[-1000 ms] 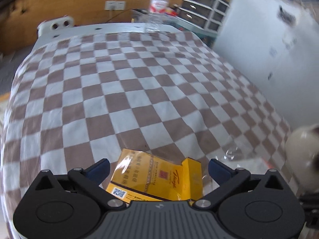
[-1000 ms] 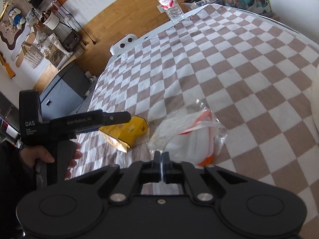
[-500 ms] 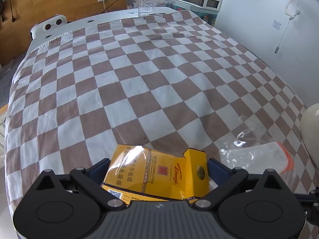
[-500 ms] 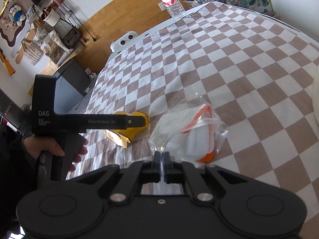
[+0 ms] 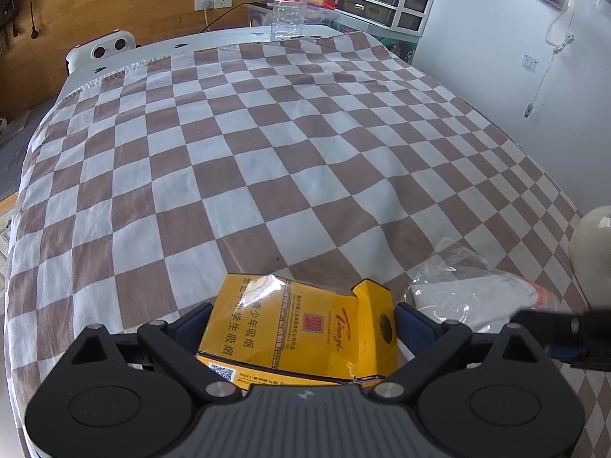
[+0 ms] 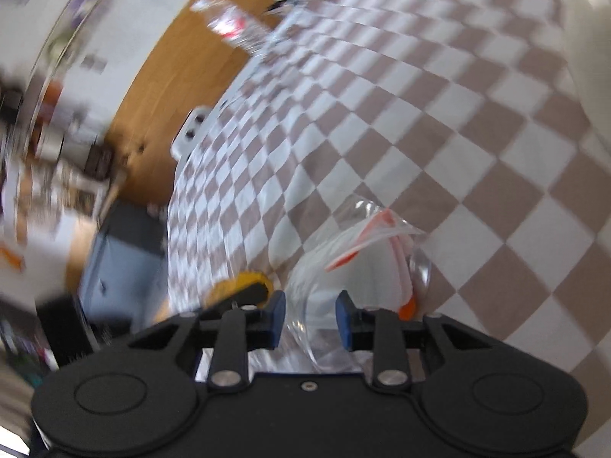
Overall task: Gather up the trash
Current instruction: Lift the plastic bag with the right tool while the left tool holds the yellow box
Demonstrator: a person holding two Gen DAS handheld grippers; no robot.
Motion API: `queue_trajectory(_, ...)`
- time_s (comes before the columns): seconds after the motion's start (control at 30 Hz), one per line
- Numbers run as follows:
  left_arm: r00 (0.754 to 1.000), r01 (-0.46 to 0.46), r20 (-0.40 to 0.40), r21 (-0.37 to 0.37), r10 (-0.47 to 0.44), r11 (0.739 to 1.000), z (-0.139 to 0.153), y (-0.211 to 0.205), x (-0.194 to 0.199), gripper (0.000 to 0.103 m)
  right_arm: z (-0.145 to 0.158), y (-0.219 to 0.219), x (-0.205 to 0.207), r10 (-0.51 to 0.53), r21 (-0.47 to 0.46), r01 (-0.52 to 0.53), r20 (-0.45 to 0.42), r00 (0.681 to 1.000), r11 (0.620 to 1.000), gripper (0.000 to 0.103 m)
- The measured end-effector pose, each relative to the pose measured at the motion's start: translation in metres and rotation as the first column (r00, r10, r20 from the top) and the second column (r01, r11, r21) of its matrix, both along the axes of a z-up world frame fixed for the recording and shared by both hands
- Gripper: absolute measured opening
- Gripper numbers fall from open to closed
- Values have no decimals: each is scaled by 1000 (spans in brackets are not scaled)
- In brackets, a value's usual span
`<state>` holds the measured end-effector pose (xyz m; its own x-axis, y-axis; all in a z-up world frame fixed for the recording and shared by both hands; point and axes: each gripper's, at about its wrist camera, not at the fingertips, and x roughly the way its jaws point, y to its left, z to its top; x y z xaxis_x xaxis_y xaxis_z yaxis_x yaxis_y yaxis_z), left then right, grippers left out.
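A yellow cigarette pack (image 5: 301, 328) with its lid flipped open lies on the checkered cloth between the blue pads of my left gripper (image 5: 301, 324), which is shut on its two sides. A clear plastic bag with orange trim (image 5: 481, 297) lies just right of it. In the blurred right wrist view my right gripper (image 6: 310, 318) is open, its jaws on either side of the near end of the bag (image 6: 366, 263). The pack (image 6: 244, 286) shows at its left, partly hidden by the left gripper's tip.
A water bottle (image 5: 289, 4) stands at the far edge of the checkered cloth (image 5: 267, 145). A white device (image 5: 103, 51) sits at the far left corner. A cream rounded object (image 5: 594, 244) is at the right edge. Drawers and a white wall lie beyond.
My right gripper opened and moved down onto the plastic bag, tilting fast so its view blurs. My left gripper's pads closed in onto the sides of the yellow pack.
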<state>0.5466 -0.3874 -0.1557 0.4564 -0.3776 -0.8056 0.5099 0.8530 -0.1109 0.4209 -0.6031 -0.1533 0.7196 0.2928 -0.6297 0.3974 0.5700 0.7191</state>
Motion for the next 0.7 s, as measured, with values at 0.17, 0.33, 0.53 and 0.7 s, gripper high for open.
queue_trajectory(0.17,1000,-4,2,-10,4,1000,0,2,0,97,-15,-11,-1,-146,185,149,-32,989,971,33)
queue_trajectory(0.33,1000,-14,3,-21,14,1000,0,3,-1,97,-23,-14,2,-208,216,216,-57,976,952,32)
queue_trajectory(0.53,1000,-27,-6,-36,26,999,4,7,-5,97,-25,-13,15,-156,167,164,-66,986,972,20)
queue_trajectory(0.7,997,-74,5,-39,74,996,16,18,-17,97,-9,-5,12,-87,59,89,-37,996,994,18)
